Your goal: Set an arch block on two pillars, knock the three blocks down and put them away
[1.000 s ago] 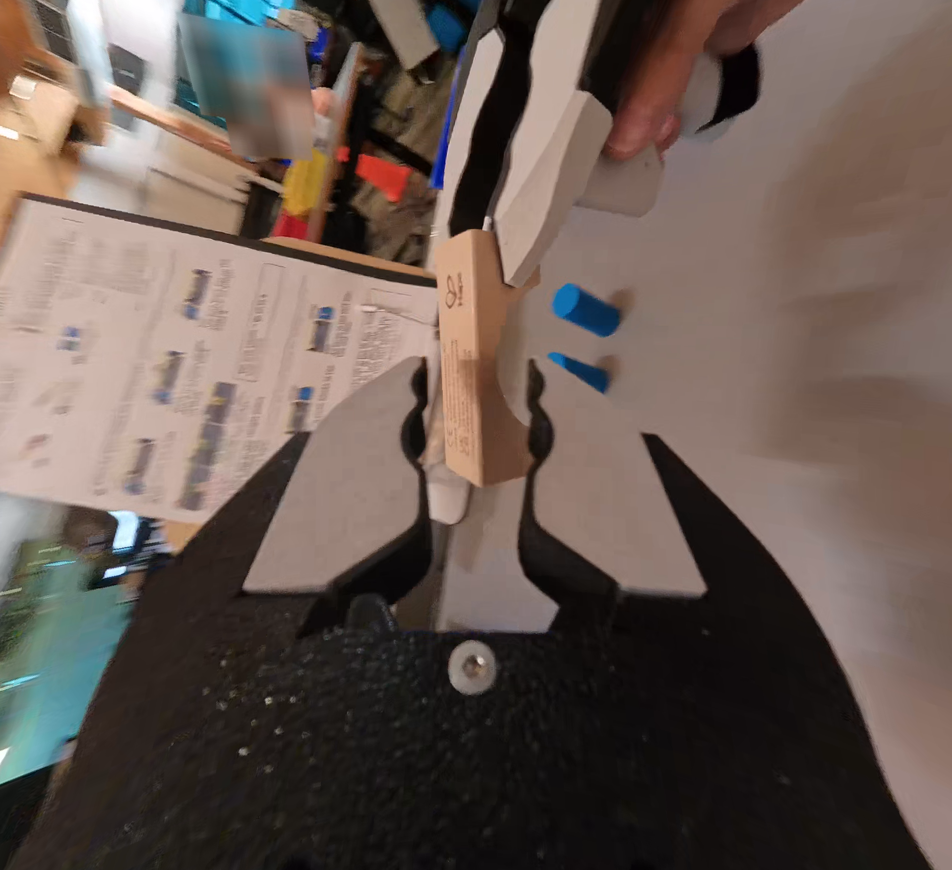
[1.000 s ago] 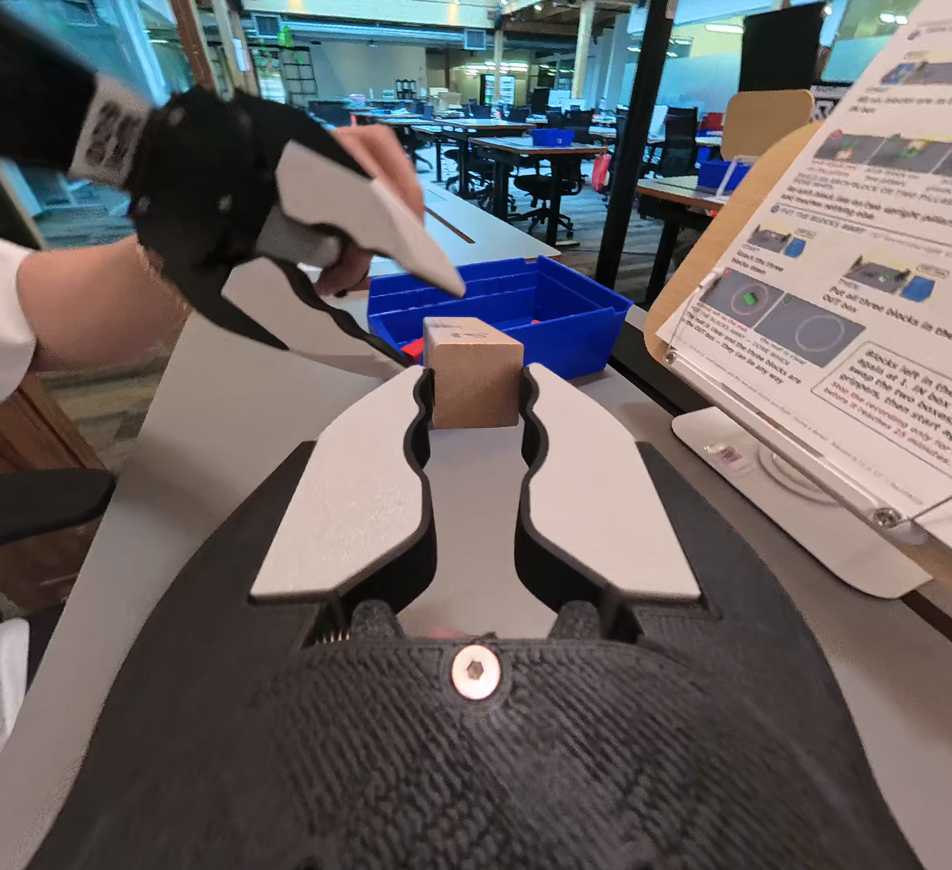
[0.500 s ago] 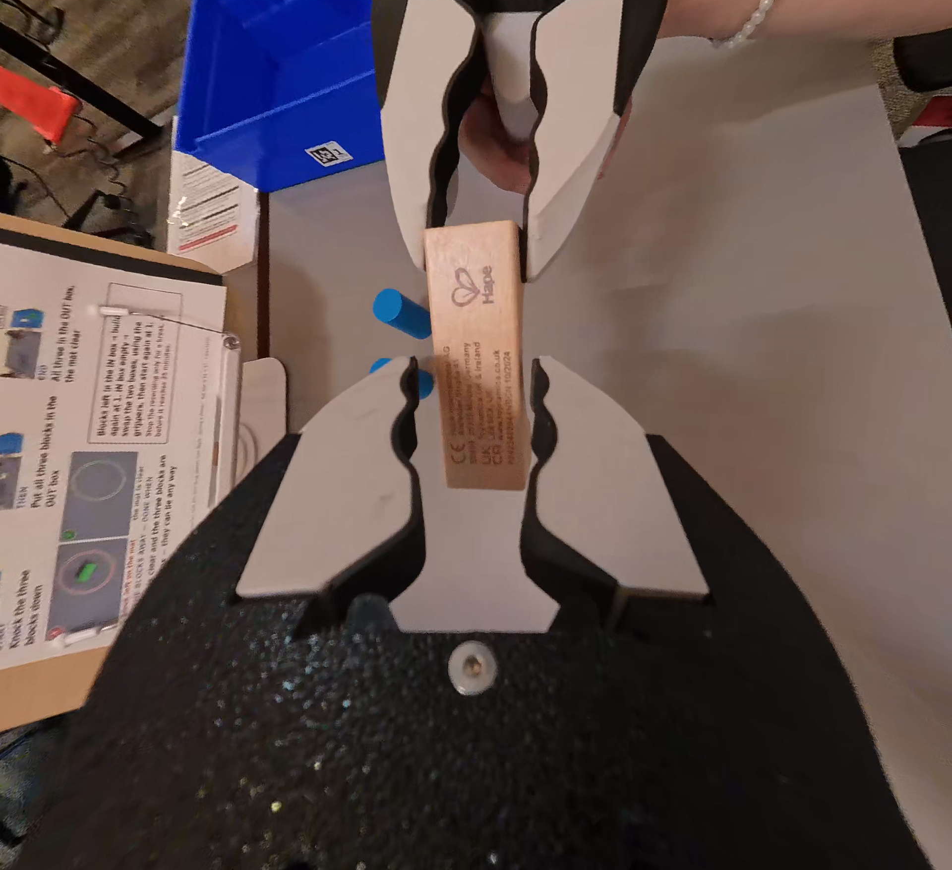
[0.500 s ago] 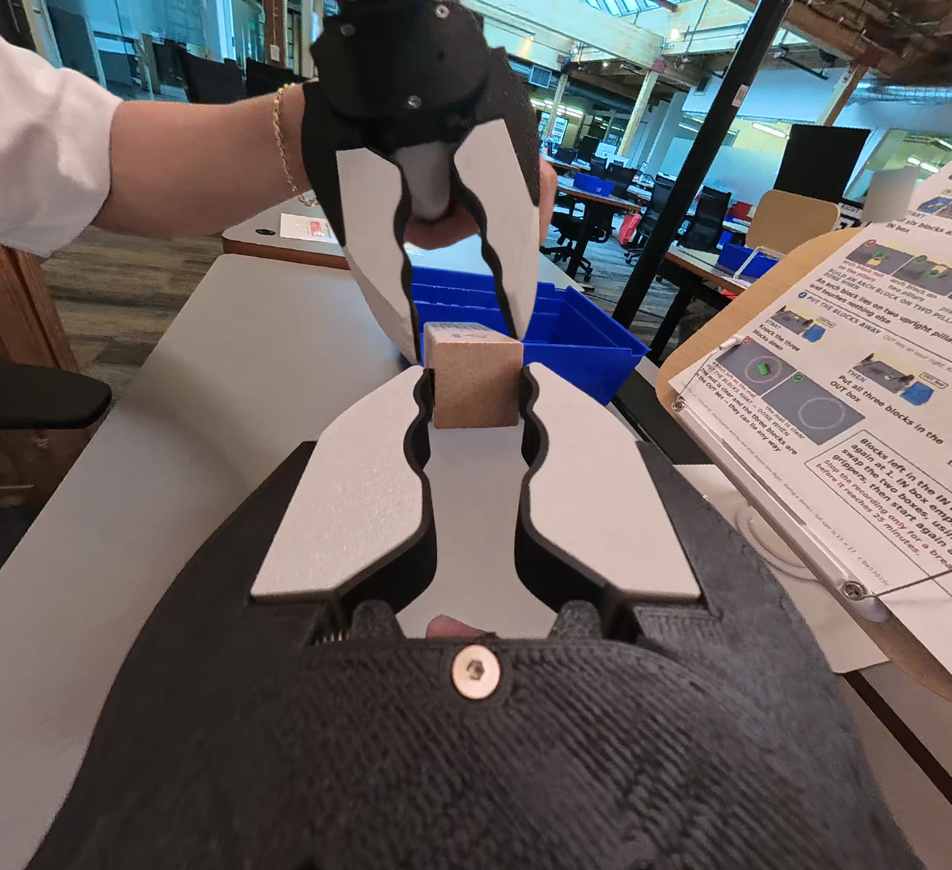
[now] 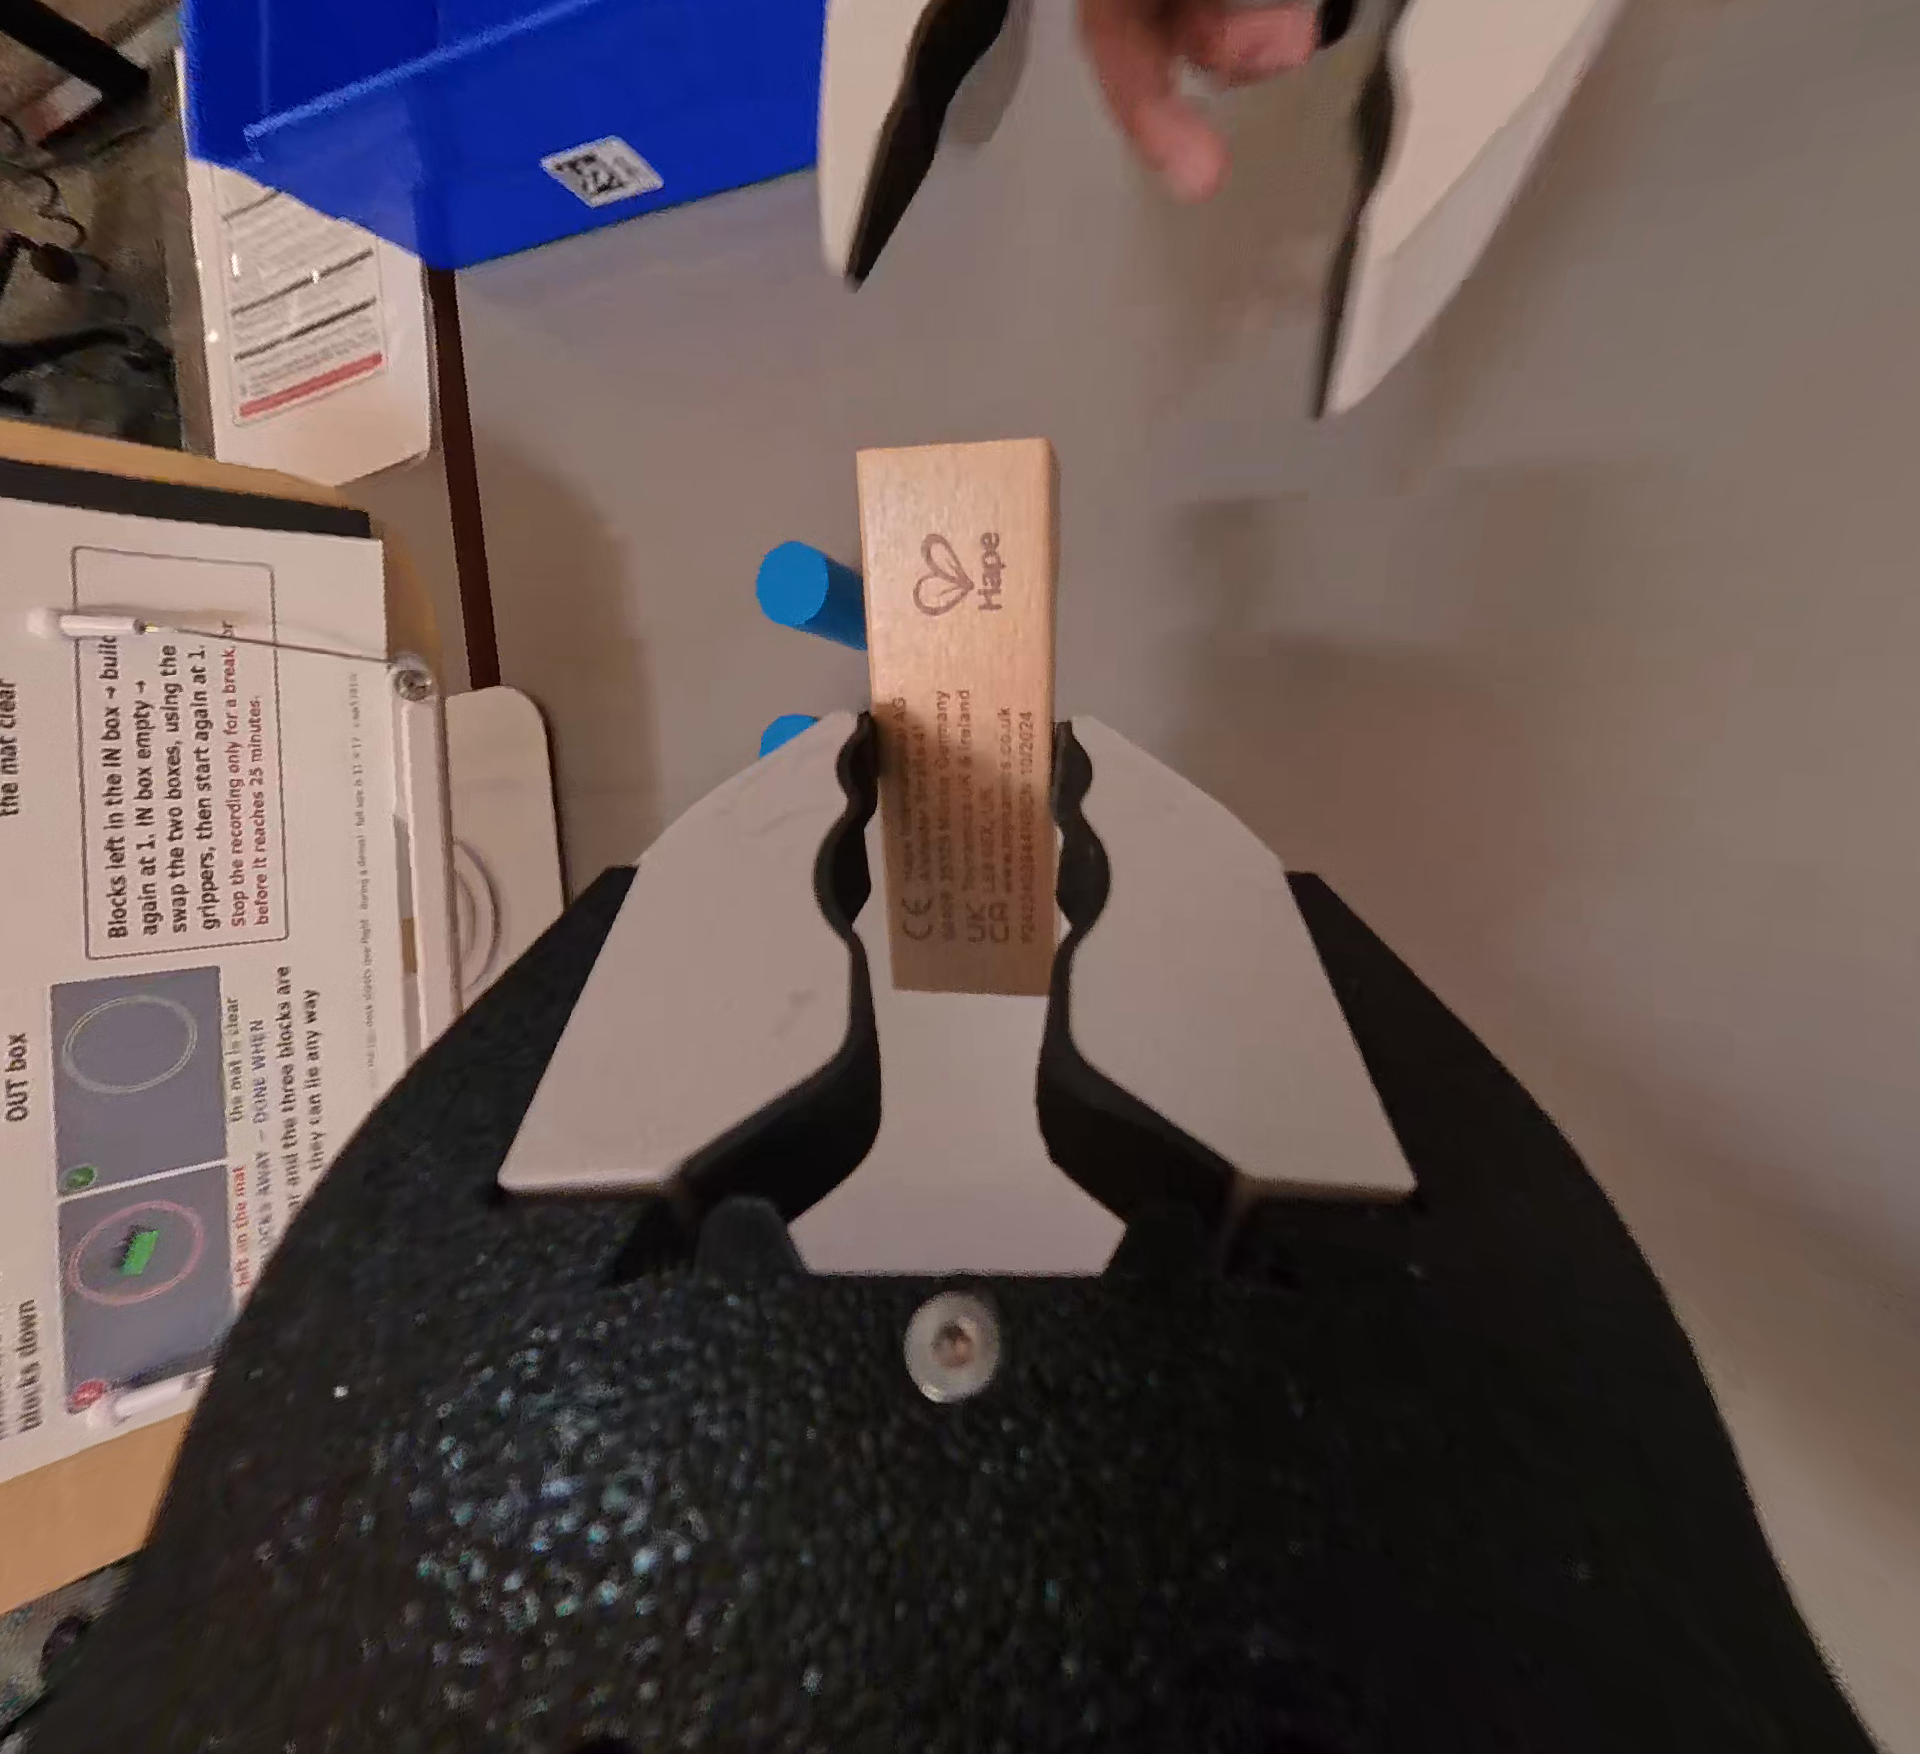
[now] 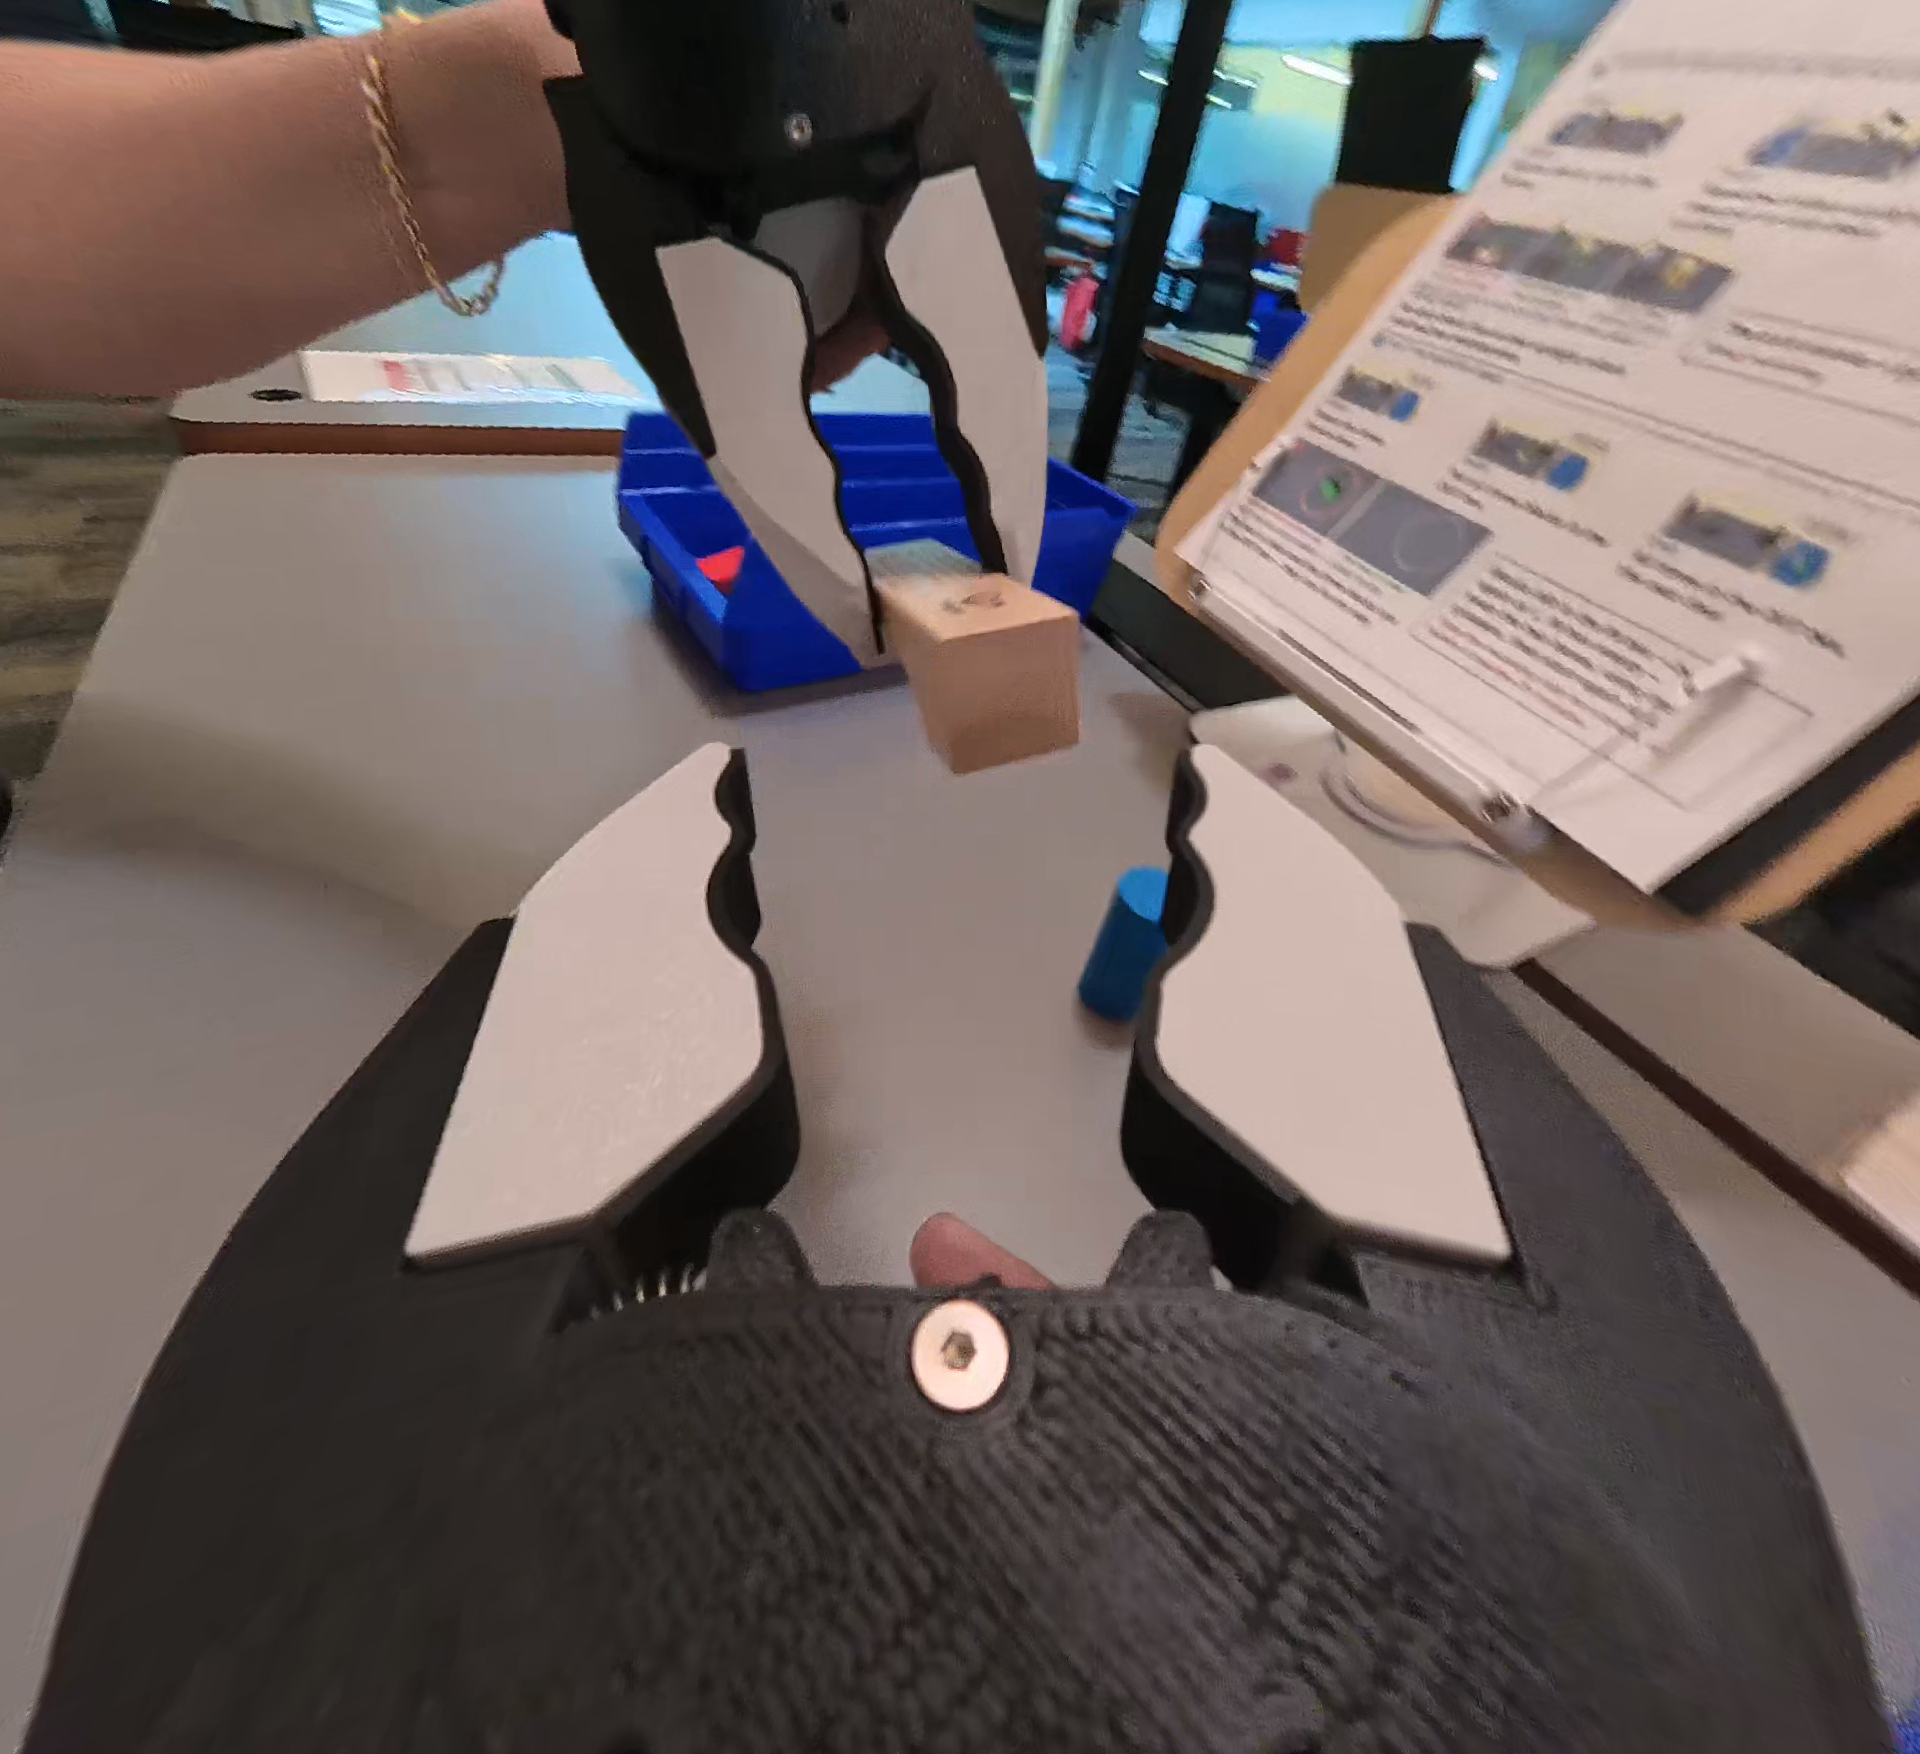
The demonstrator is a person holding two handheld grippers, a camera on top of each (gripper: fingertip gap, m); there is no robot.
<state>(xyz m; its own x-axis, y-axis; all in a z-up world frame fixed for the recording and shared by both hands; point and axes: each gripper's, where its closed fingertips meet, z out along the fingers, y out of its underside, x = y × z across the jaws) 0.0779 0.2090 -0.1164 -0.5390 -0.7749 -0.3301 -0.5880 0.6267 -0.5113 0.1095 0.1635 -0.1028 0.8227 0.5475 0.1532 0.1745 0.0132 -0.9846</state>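
A long wooden block (image 5: 961,624) with printing on its face is held above the grey table (image 5: 1507,769). My left gripper (image 5: 961,738) is shut on its near end. In the right wrist view the left gripper (image 6: 935,598) comes down from above and grips the block (image 6: 997,681) at its far end. My right gripper (image 6: 956,769) is open and empty, just short of the block. It also shows blurred at the top of the left wrist view (image 5: 1091,343). Two blue cylinders (image 5: 805,592) (image 5: 784,733) stand on the table below the block; one shows in the right wrist view (image 6: 1122,946).
A blue bin (image 5: 499,42) (image 6: 769,624) with dividers stands at the table's far side, with a red piece (image 6: 722,566) inside. A tilted board with printed instruction sheets (image 6: 1558,457) (image 5: 156,873) stands on a white base beside the cylinders. A person's forearm (image 6: 260,187) holds the left gripper. About 7 cm separates my left fingertips from my right.
My right gripper has opened, let go of the block and drawn back. My left gripper has shut on the block's other end and now holds it alone.
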